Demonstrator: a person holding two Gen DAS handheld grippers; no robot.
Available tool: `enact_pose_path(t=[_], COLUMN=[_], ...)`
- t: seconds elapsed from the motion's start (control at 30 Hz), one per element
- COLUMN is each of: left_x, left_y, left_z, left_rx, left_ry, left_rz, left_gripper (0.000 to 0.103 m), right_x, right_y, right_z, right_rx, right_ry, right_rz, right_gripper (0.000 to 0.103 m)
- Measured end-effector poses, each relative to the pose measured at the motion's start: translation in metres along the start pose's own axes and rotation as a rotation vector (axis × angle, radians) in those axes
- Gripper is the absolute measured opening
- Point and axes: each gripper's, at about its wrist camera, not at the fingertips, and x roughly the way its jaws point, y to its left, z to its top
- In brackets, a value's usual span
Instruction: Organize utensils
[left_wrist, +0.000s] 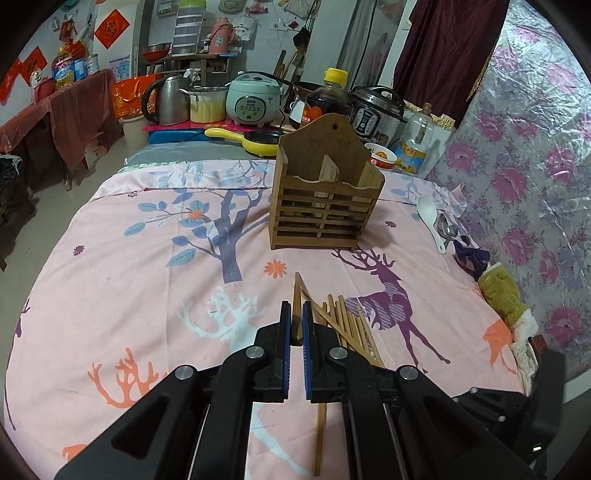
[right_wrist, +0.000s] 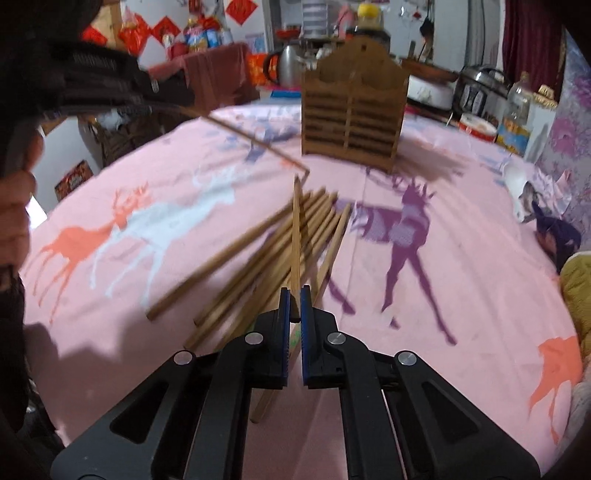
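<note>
On my left wrist camera, the left tool (left_wrist: 296, 325) is clamped tight on one chopstick (left_wrist: 296, 295) that points toward the wooden holder (left_wrist: 325, 192) standing further back on the pink cloth (left_wrist: 147, 295). The spoons (left_wrist: 434, 221) lie to its right.

On my right wrist camera, the right tool (right_wrist: 294, 306) is pinched on a single chopstick (right_wrist: 295, 229) above the loose pile of chopsticks (right_wrist: 258, 254); the holder (right_wrist: 351, 110) stands beyond.
</note>
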Motion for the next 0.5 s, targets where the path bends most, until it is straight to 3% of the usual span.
enact_pose_path(t=[0.3, 0.5], left_x=[-0.022, -0.032], left_y=[-0.022, -0.045], left_z=[0.033, 0.069], left_rx=[0.051, 0.096], left_ry=[-0.072, -0.124], left_rz=[0.017, 0.027], left_gripper=[0.006, 0.006], right_x=[-0.048, -0.06], right_y=[-0.021, -0.038], right_z=[0.063, 0.106], right_rx=[0.037, 0.078], right_ry=[-0.179, -0.245], right_rz=[-0.03, -0.027], right_gripper=[0.006, 0.006])
